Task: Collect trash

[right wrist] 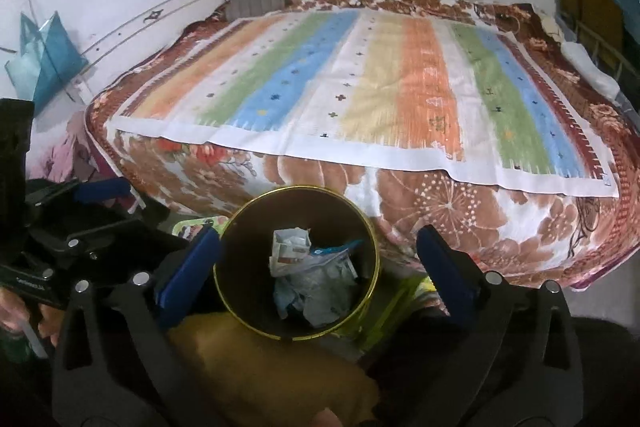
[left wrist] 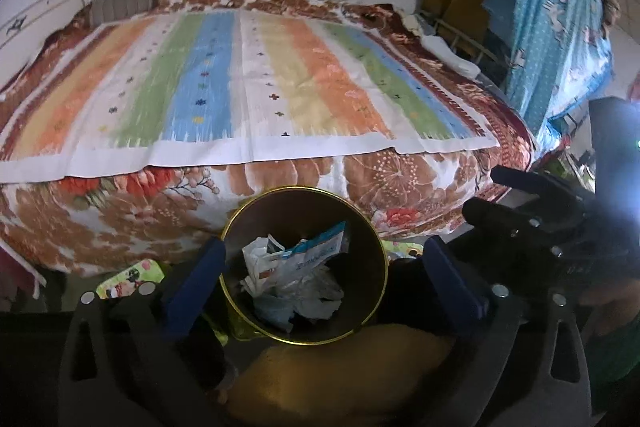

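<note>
Gold-rimmed round bin, dark inside, standing on the floor just in front of the bed, framed between the blue pads of both grippers. Inside the bin: crumpled trash, with white paper, a clear plastic wrapper and a white-and-blue packet heaped toward the bottom. Left gripper above the bin, jaws spread wide, nothing between the pads. Right gripper likewise over the bin, jaws wide apart and holding nothing. Same bin and trash seen from the right wrist, a folded white carton on top of the heap. Striped cloth in orange, green, blue and cream laid flat over a floral blanket on the bed. Yellow-brown cushion touching the bin's near side.
</note>
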Motion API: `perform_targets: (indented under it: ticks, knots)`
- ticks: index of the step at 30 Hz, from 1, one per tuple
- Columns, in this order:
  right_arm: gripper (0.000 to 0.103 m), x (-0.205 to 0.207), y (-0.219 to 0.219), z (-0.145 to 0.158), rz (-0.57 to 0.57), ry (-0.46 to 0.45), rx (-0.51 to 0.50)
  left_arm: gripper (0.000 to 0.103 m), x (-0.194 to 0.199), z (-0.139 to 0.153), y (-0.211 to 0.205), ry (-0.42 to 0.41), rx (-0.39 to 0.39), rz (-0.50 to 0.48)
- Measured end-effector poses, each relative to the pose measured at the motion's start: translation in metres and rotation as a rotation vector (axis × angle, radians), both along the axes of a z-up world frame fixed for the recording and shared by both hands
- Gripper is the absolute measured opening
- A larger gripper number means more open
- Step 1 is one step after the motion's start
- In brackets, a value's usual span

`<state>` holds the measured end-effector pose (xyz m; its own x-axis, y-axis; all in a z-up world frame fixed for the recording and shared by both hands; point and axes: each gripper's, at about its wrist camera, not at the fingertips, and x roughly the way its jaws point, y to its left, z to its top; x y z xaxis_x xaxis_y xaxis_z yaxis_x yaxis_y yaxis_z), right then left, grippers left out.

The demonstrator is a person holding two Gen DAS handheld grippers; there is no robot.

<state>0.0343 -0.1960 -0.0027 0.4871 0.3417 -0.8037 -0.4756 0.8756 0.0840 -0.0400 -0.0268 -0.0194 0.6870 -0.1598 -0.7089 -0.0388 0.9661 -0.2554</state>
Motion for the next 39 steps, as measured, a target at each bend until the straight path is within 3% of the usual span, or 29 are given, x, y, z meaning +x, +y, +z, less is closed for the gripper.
perform_targets:
  ticks: [3,6,11,15,19,39]
  knots:
    - [0.094,-0.013,-0.009,-0.006,0.032,-0.01,0.044,0.097,-0.01,-0.007,-0.005,-0.004,-0.001,-0.004]
    - [0.094,-0.018,-0.007,-0.006,0.059,-0.015,0.061,0.097,-0.008,-0.017,-0.008,0.026,0.054,0.01]
    - [0.094,-0.018,-0.009,-0.01,0.049,-0.007,0.085,0.097,-0.006,-0.016,0.008,0.005,-0.034,0.04]
    - [0.094,-0.02,-0.009,-0.012,0.053,-0.006,0.073,0.097,-0.003,-0.019,0.01,0.024,-0.001,0.075]
    - [0.094,-0.016,-0.013,-0.012,0.047,0.016,0.1,0.097,-0.007,-0.015,0.009,-0.006,-0.004,0.057]
    - [0.094,-0.017,-0.013,-0.013,0.052,0.019,0.104,0.097,-0.002,-0.025,0.01,0.023,-0.028,0.053]
